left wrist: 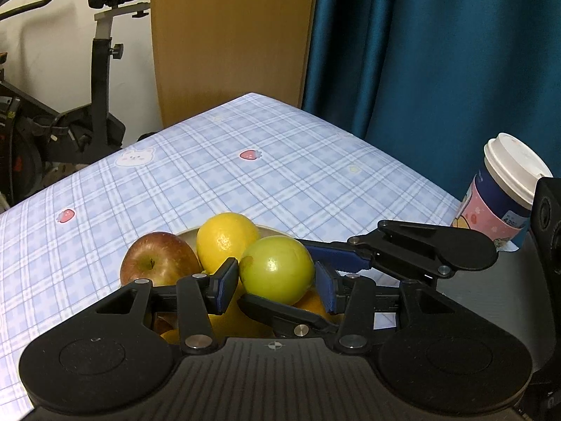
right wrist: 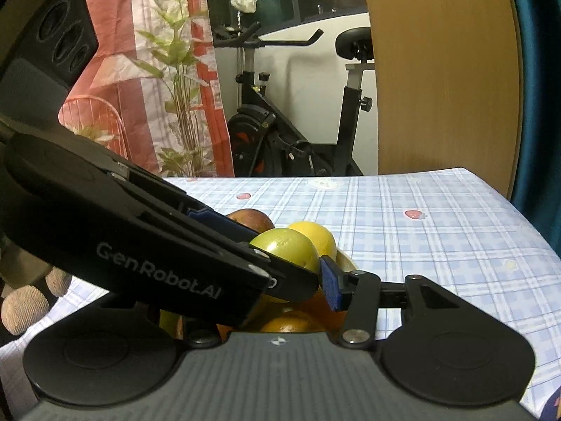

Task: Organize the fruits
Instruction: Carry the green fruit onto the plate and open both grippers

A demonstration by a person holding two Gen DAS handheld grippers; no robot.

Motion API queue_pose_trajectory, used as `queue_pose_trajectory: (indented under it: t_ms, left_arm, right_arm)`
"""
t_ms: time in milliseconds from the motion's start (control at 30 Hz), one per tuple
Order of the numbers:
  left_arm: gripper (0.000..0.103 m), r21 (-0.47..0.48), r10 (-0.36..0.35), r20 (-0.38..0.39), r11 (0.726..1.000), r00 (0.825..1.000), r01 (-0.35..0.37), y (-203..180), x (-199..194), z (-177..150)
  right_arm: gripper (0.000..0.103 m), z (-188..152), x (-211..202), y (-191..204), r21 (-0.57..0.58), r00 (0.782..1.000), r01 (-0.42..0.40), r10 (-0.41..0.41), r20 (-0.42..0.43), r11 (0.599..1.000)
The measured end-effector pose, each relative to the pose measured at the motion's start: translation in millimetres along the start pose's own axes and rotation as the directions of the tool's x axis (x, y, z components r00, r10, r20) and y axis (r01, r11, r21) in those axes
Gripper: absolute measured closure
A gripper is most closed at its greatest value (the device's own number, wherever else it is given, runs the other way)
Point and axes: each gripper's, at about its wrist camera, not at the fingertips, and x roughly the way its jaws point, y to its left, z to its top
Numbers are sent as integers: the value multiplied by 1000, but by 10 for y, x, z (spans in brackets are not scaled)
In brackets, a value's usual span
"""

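Observation:
A green apple [left wrist: 277,270] hangs just over a cream bowl [left wrist: 270,230] of fruit. My left gripper [left wrist: 275,287] is shut on it, one blue pad at each side. My right gripper [left wrist: 273,271] reaches in from the right and is shut on the same apple, one finger above and behind it, one below. In the right wrist view the green apple [right wrist: 287,249] touches the right gripper's [right wrist: 278,287] visible pad [right wrist: 331,287]. The left gripper [right wrist: 285,258] crosses in front and hides the other finger. A red apple [left wrist: 157,259], a yellow citrus [left wrist: 226,238] and oranges [right wrist: 291,324] lie in the bowl.
The bowl stands on a blue checked tablecloth [left wrist: 245,175]. A lidded paper cup [left wrist: 505,189] is at the table's right edge. Beyond the table are an exercise bike [left wrist: 101,80], a wooden board [left wrist: 231,35] and a teal curtain [left wrist: 438,52]. Gloved fingers [right wrist: 24,305] show at the left.

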Motion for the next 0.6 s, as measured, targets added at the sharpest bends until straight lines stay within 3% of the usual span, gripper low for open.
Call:
queue_pose_trajectory:
  t_ms: [333,467,600]
  left_arm:
    - [51,-21,-4,8,1000,1000,4,1,-23,-10]
    - [38,-49,0,23,999,1000,2,19,-88,-33]
    - [36,-83,8,47,997,999,-4,63,-207,-87]
  right_arm:
    - [52,-24,12,-50,38,1000,3,-3,3,999]
    - [50,-16,14,-24,30,1000,9,-9,5,1000]
    - [41,-8,22,-14,22,1000,14,-15,4,1000]
